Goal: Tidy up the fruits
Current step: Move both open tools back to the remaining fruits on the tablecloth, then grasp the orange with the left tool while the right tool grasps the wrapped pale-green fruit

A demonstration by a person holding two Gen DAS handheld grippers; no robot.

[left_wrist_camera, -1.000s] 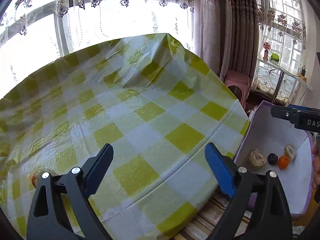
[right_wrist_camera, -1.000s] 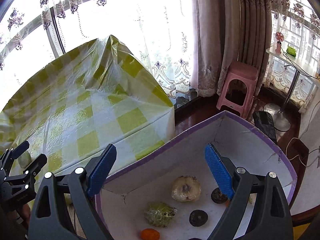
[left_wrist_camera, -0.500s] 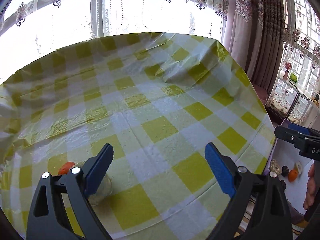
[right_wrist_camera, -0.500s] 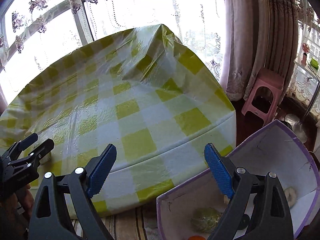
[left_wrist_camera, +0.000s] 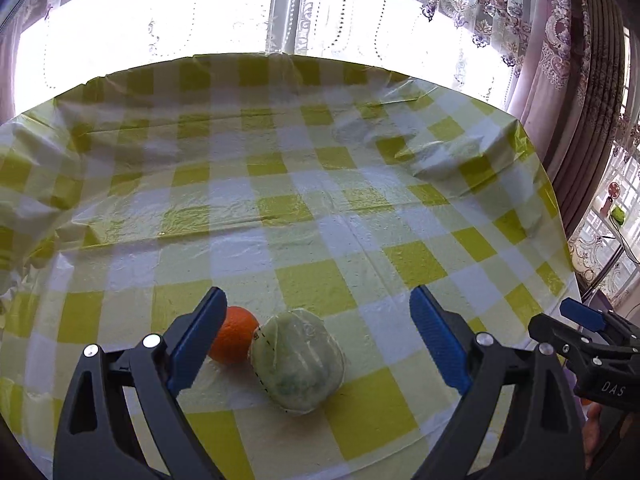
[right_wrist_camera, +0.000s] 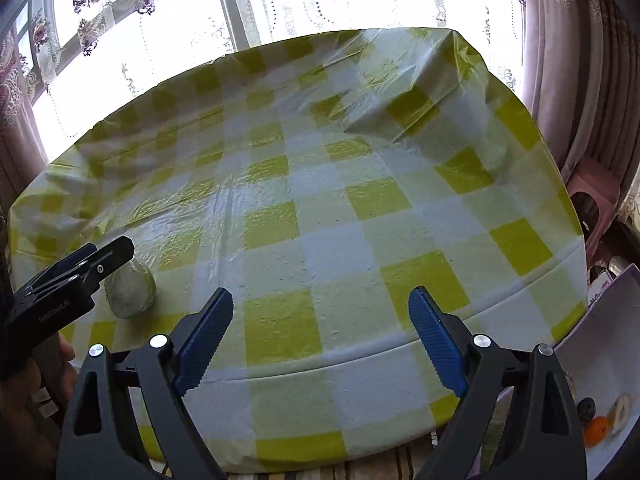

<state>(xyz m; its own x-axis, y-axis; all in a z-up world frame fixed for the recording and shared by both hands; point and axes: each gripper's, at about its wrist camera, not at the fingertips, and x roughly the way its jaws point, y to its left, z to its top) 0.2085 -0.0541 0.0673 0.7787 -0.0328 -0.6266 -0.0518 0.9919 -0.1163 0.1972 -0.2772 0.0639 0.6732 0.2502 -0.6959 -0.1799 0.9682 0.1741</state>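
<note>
table (left_wrist_camera: 320,208) under a yellow-and-white checked cloth with a clear plastic cover, filling most of both wrist views; it serves as the landmark for all entries below.

window curtains (left_wrist_camera: 360,8), sheer with floral trim, behind the far edge of the table, brightly backlit.

cardboard box (right_wrist_camera: 608,320), white inside with purple edges, off the table's right corner and below the tabletop; in it a small orange fruit (right_wrist_camera: 596,431), a dark round fruit (right_wrist_camera: 586,407) and a pale cut piece (right_wrist_camera: 621,408), blurred.

pink stool (right_wrist_camera: 592,196) beyond the table's right edge, by the heavy drapes.

left gripper (left_wrist_camera: 316,340), over the near part of the table, jaws spread wide with nothing clamped; the wrapped fruit sits between them, pads clear of it.

right gripper (right_wrist_camera: 322,334), over the table's near right edge, jaws wide apart, nothing between them.

wrapped green fruit (left_wrist_camera: 297,362), in clear film, resting on the table near its front edge.

orange (left_wrist_camera: 234,334), on the table, touching the wrapped green fruit's left side, partly behind the left gripper's left finger.
</note>
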